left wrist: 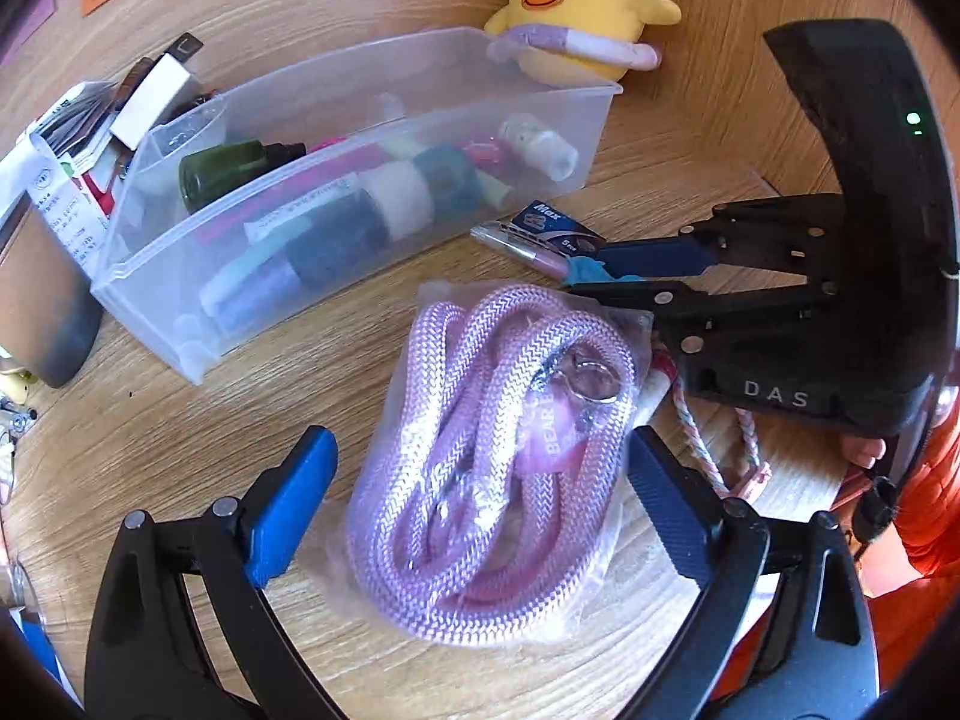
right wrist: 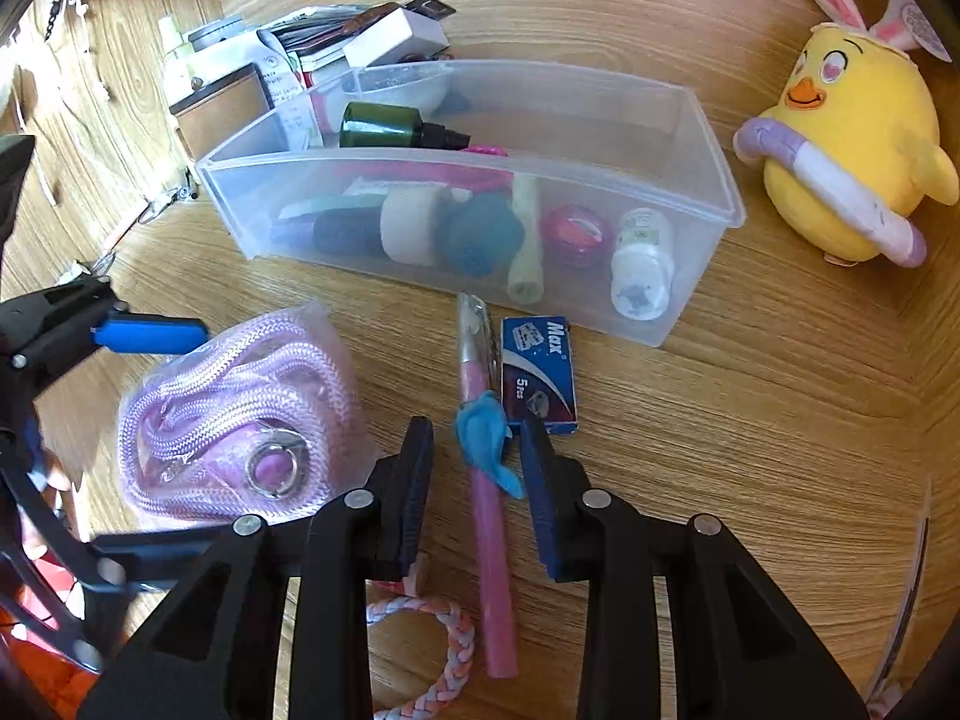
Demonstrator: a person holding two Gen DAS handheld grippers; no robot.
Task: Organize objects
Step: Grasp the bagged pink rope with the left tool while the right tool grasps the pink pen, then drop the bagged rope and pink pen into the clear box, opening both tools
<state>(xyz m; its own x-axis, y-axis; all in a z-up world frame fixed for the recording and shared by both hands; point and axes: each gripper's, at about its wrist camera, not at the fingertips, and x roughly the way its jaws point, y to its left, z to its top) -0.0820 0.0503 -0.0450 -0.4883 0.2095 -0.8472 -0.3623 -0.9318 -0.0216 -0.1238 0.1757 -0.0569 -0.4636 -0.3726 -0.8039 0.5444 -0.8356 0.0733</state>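
Straddling the pink pen (right wrist: 489, 516) with both blue pads apart, the right gripper (right wrist: 474, 480) stands spread and touches nothing, the pen lying on the wooden desk (right wrist: 750, 450) between its fingers with a soft blue dolphin charm (right wrist: 483, 441) wrapped round the barrel; the likely step is to pinch that pen and carry it to the clear plastic bin (right wrist: 708, 138), so the jaws would best close on the smooth straight barrel below the charm, square across it, since the squashy charm would give and the round barrel could roll out of a slanted grip; the small blue cardboard box marked Max (right wrist: 540, 372) lies just beside the pen and close to the right-hand pad, so it may get nudged or caught unless the closing is kept centred; the left gripper (left wrist: 480, 468) is likewise spread, its pads on either side of a bagged coil of lilac braided rope (left wrist: 498, 396), whose slick crinkled film looks slippery and whose bulk would compress when squeezed; a thin plaited cord (right wrist: 438, 630) lies loose on the desk near the pen's lower end; the bin, translucent and thin-walled, already holds bottles and small tubes; a yellow plush chick (right wrist: 852, 156) sits beside it.
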